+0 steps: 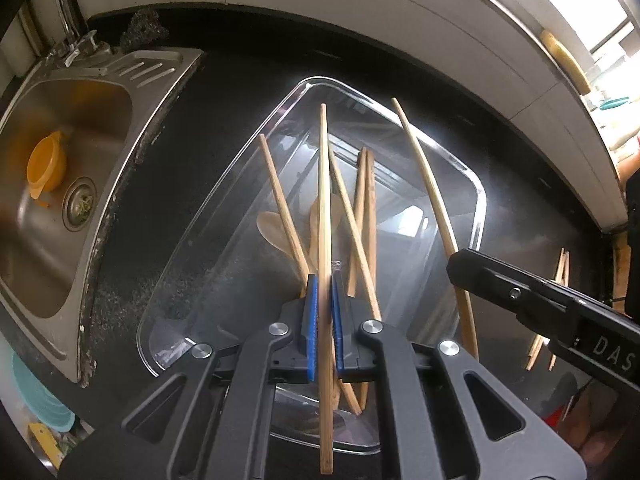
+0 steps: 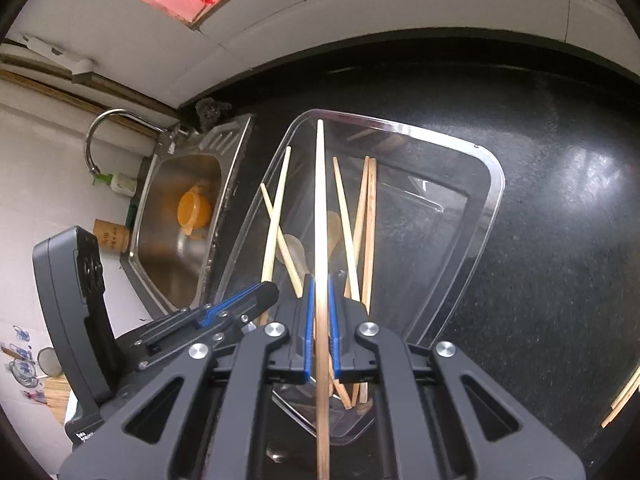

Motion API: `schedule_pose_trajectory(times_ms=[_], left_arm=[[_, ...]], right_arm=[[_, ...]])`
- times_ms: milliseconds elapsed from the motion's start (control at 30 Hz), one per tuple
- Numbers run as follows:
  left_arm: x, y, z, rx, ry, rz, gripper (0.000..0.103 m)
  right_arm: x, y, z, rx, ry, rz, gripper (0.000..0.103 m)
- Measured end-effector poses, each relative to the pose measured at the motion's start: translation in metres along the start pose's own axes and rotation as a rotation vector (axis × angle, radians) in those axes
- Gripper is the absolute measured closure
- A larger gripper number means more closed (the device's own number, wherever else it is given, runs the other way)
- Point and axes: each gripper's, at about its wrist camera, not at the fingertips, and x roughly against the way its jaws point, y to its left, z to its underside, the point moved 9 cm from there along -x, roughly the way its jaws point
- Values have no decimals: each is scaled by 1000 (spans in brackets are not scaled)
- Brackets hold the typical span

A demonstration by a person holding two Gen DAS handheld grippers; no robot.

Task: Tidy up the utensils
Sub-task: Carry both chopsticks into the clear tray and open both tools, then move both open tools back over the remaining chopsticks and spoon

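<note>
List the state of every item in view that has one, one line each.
left gripper: shut on a chopstick
right gripper: shut on a pale chopstick
clear plastic container: open, no lid, holding loose crossed chopsticks and wooden spoons
sink: no standing water, orange cup lying inside
faucet: no water running
spare chopsticks: lying on the counter outside the container

The left claw [image 1: 325, 320] pinches one chopstick [image 1: 323, 200]; the right claw [image 2: 321, 320] pinches one also. Ahead of both, one clear container [image 1: 483, 208] has four loose chopsticks [image 1: 280, 200] and two wooden spoons [image 1: 267, 224].
</note>
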Motion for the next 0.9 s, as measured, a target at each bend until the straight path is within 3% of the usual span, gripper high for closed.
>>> schedule_pose_trajectory(times_ms=[167,267,300,333,367,400,467,667,900], left_arm=[[-6,3,-2,-4,0,-5,96],[-7,11,-1,20,4,-11,88],[-6,13,0,27,2,-11,64],[-3,16,-1,37,-4,-10,20],[2,19,-1,49,-24,-10,9],[10,22,-3,57,-58,-23,6],[19,22,-2,50,-86,-34,6],[31,10,8,44,-94,-44,6],[38,-48,12,-21,-137,-52,6]], right_arm=[[-12,0,-4,-4,26,13,95],[-6,-8,-10,-45,15,4,94],[0,-12,-13,-53,-3,6,88],[5,-15,-15,-62,-13,-3,65],[10,-19,-16,-76,-22,-11,45],[18,-25,-18,-97,-49,-14,19],[32,-31,-21,-99,-95,-13,18],[54,-52,-10,-110,-109,-35,18],[98,-90,7,-103,-160,-35,18]])
